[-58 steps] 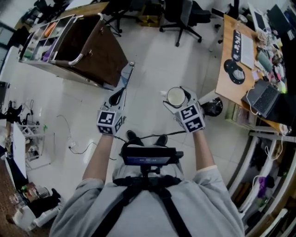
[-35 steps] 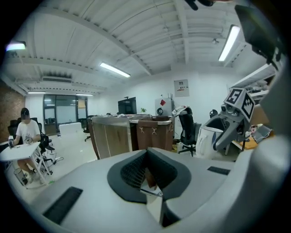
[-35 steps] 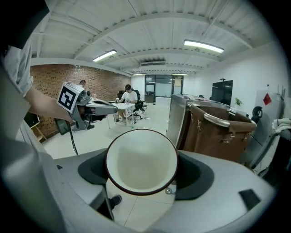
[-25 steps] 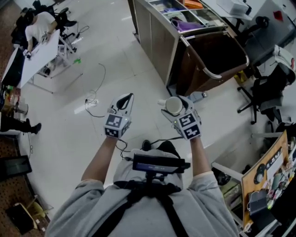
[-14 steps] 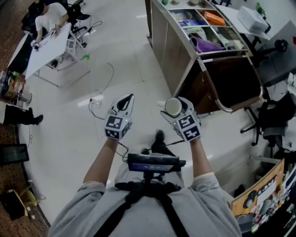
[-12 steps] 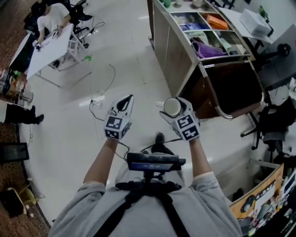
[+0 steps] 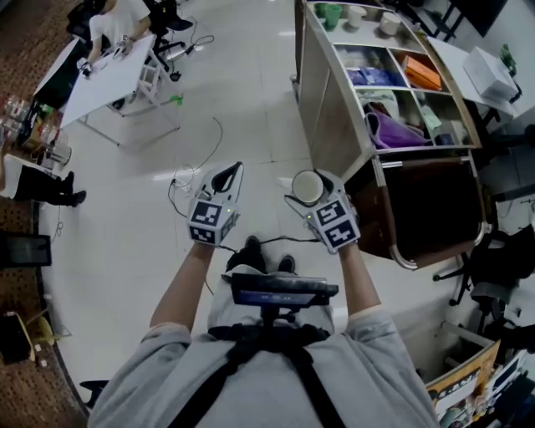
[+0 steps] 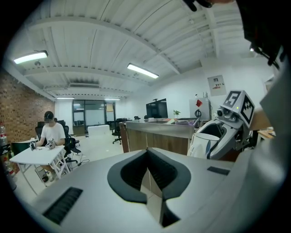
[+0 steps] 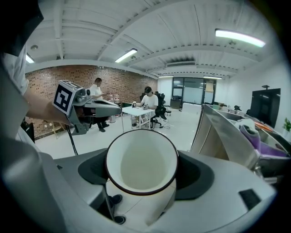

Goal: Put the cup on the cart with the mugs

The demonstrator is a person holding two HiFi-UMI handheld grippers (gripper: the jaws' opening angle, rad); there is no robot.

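Note:
A white cup with a dark rim (image 7: 307, 186) sits sideways between the jaws of my right gripper (image 7: 311, 179), which is shut on it. In the right gripper view the cup (image 9: 141, 157) fills the middle, mouth toward the camera, with the right gripper (image 9: 142, 170) around it. My left gripper (image 7: 227, 174) is level with it on the left, shut and holding nothing; its pads meet in the left gripper view (image 8: 148, 154). Ahead on the right stands the cart (image 7: 322, 109), with mugs (image 7: 357, 15) at its far end.
The cart's open compartments hold a purple cloth (image 7: 393, 132) and an orange item (image 7: 420, 71). A dark bin (image 7: 435, 205) hangs on its near end. A white table (image 7: 109, 75) with a seated person stands far left. A cable (image 7: 196, 159) lies on the tiled floor.
The view has swung round: the cart has gone from the upper left to the right, and its mugs have come into sight. Both grippers keep their pose, the cup still held.

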